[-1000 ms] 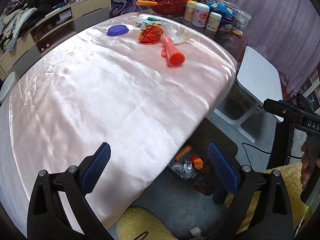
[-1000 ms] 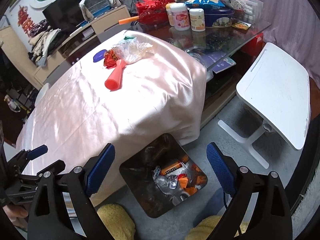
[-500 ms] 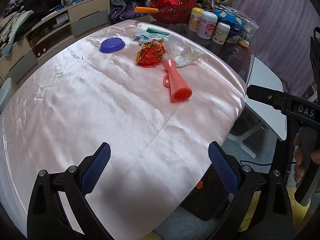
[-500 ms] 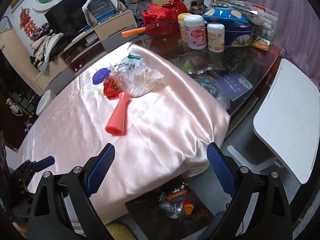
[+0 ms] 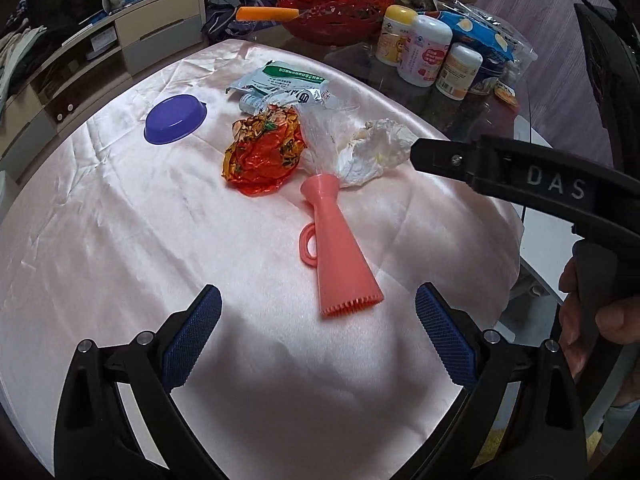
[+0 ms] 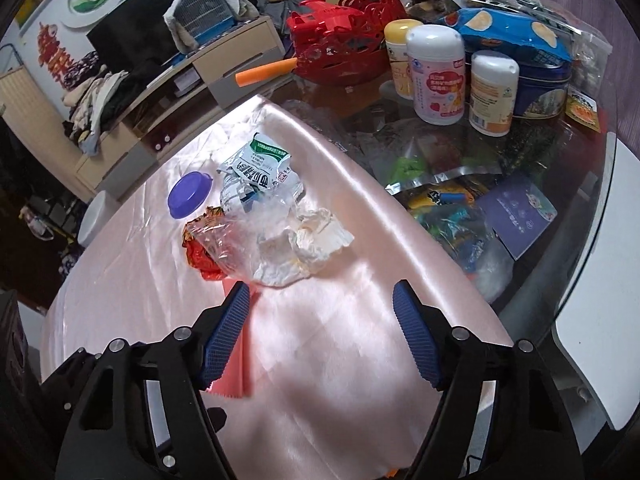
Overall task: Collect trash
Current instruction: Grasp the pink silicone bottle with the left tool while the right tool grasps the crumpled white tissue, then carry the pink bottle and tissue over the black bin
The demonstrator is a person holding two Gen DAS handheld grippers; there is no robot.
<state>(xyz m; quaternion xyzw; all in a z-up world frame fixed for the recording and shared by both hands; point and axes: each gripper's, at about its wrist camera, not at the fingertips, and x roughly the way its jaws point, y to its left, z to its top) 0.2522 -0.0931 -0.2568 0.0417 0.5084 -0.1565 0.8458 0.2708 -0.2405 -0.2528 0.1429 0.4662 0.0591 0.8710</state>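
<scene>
A pile of trash lies on the pink satin cloth [image 5: 120, 240]: a crumpled red-orange wrapper [image 5: 262, 156], a clear plastic bag [image 5: 316, 136], a crumpled white tissue [image 5: 374, 150] and a green-white packet [image 5: 288, 80]. A salmon cone-shaped brush [image 5: 340, 248] lies in front of the pile. My left gripper [image 5: 318, 334] is open and empty, just short of the brush. My right gripper [image 6: 322, 334] is open and empty, close above the tissue [image 6: 304, 244] and bag [image 6: 240, 232]. The right gripper's body [image 5: 520, 176] shows at the right of the left wrist view.
A purple lid [image 5: 174, 118] lies left of the pile. At the back stand a red basket [image 6: 340, 56], white bottles [image 6: 438, 76] and a blue tin [image 6: 540, 80] on a glass table [image 6: 460, 152]. A white side table [image 6: 612, 340] is at the right.
Both grippers have risen from over the floor bin and moved forward over the table toward the trash pile. The bin has dropped out of view. Both stayed open.
</scene>
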